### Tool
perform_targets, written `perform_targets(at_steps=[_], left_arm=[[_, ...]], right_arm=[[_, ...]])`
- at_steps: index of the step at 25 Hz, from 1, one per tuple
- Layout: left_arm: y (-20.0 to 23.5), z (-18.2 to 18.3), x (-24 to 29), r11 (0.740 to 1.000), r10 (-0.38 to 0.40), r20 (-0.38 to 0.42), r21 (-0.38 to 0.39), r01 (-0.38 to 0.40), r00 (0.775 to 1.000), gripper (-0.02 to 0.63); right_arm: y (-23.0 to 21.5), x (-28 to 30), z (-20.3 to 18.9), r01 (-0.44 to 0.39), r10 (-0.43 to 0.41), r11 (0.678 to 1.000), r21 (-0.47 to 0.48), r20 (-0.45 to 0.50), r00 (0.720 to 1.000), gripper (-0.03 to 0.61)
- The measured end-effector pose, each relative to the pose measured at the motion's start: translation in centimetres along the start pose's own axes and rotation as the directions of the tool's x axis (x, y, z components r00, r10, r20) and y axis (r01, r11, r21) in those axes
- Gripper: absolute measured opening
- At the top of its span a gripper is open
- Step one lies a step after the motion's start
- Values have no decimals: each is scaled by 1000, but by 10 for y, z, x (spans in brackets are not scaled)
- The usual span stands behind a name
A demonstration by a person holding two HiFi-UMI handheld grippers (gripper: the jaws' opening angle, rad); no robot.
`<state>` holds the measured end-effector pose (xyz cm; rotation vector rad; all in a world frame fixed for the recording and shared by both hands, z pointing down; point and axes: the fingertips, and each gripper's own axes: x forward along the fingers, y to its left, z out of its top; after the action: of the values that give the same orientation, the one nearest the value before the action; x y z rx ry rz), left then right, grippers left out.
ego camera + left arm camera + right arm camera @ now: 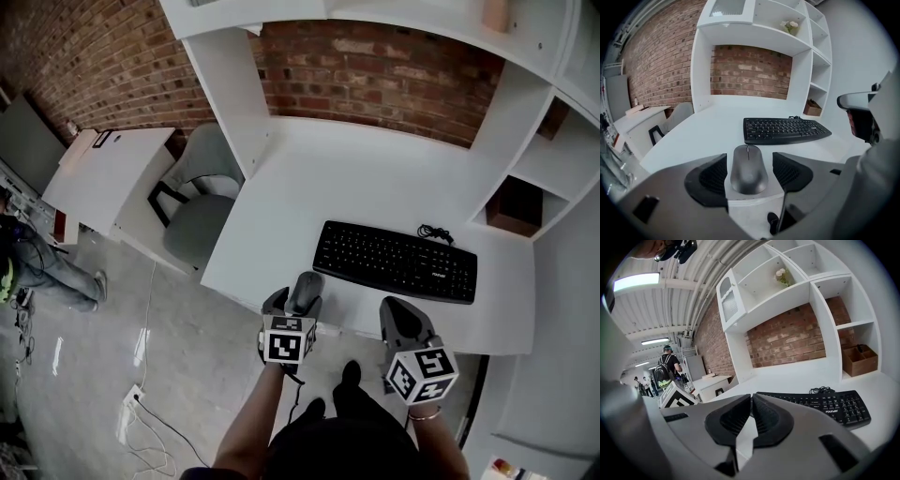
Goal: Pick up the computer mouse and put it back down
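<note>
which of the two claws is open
The left claw: its jaws stand apart on either side of the grey mouse, with gaps showing. The right claw has its jaws together, empty.

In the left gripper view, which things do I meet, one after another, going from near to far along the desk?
grey computer mouse → black keyboard → brick wall

Keyboard [834, 408] — left end hidden behind the right gripper [751, 398]. Person [42, 267] — cut off by the head view's left edge, only legs showing.
</note>
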<state>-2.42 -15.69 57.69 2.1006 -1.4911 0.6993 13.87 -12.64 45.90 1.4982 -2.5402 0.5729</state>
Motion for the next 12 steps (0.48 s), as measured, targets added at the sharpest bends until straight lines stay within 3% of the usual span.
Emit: perform_targets(at_steps=[12], left_arm=[[2,-10,44,999,3,-73,51,0,997,292]], right_arm=[[-17,24,-1,-20,20,1000,4,-40,999,5]])
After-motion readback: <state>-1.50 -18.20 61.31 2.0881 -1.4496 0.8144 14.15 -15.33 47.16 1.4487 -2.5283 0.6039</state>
